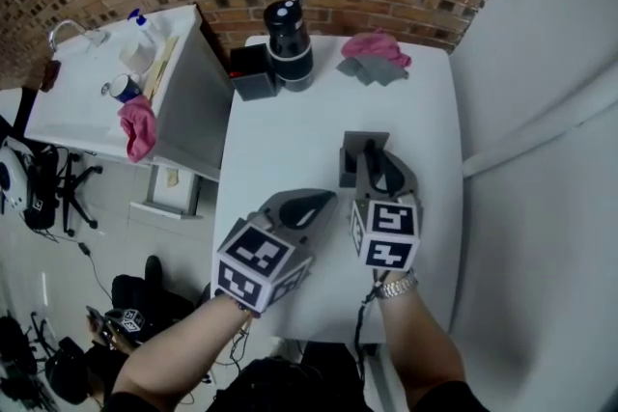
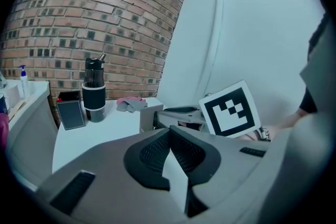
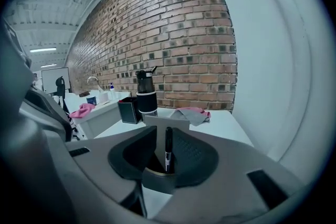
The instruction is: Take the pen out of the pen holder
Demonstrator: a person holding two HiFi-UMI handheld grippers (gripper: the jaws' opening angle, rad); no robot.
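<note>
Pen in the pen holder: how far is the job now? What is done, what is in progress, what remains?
Done: the right tool is at the pen holder, jaws apart on either side of the pen.
In hand: closing on the pen, which stands upright in the holder, not yet gripped.
Left: grip it and lift it out.
The left tool is shut and empty over the table.

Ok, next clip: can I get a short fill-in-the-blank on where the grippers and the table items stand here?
1. The right gripper has its open jaws on either side of the ___, which stands upright in the pen holder.
2. The left gripper, jaws together, holds ___.
3. To the right of the black bottle, at the far end of the table, lie a grey cloth and a ___ one.

Missing words: pen; nothing; pink.
</note>
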